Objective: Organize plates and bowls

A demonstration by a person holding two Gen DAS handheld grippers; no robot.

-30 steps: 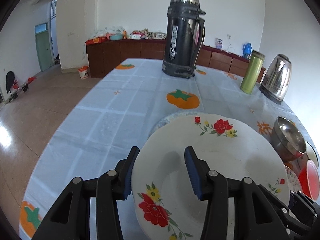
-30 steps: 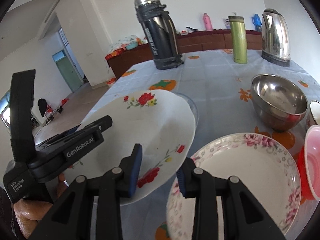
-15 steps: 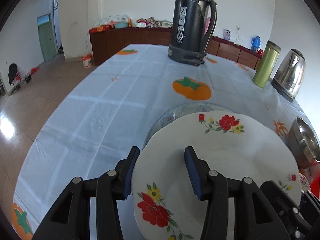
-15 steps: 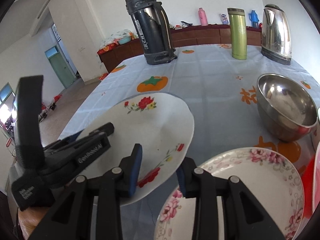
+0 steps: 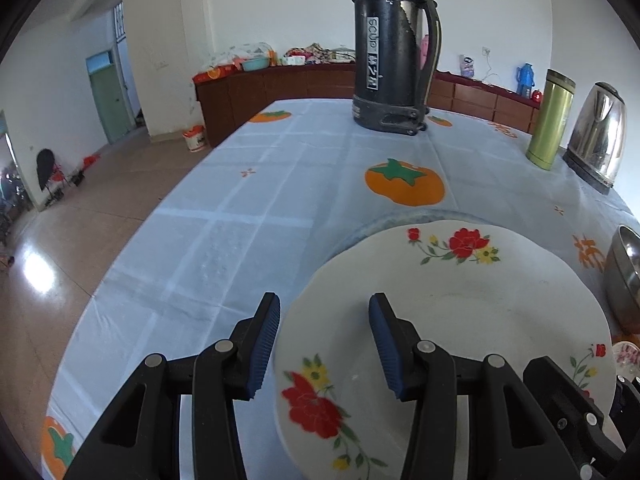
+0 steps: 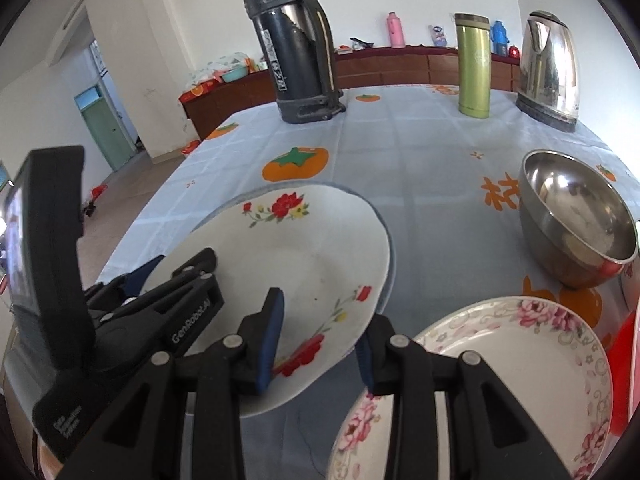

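Note:
A white plate with red flowers (image 5: 472, 304) (image 6: 304, 252) lies tilted over a blue-rimmed plate (image 5: 404, 218) (image 6: 390, 256) on the tablecloth. My left gripper (image 5: 324, 344) stands open with its jaws astride the flowered plate's near left rim; it shows in the right wrist view as a black body (image 6: 132, 312). My right gripper (image 6: 320, 344) stands open with its jaws astride the same plate's near right edge. A pink-flowered plate (image 6: 500, 364) lies at the near right. A steel bowl (image 6: 576, 220) (image 5: 624, 276) stands to the right.
A tall black thermos (image 5: 394, 46) (image 6: 296, 44), a green flask (image 5: 550, 120) (image 6: 474, 66) and a steel kettle (image 5: 598, 132) (image 6: 550, 70) stand at the table's far side. A red dish (image 6: 624, 364) is at the right edge. The table's left edge drops to the floor.
Both grippers and the flowered plate have moved forward and lower over the blue-rimmed plate. Both grippers' jaws stay equally wide.

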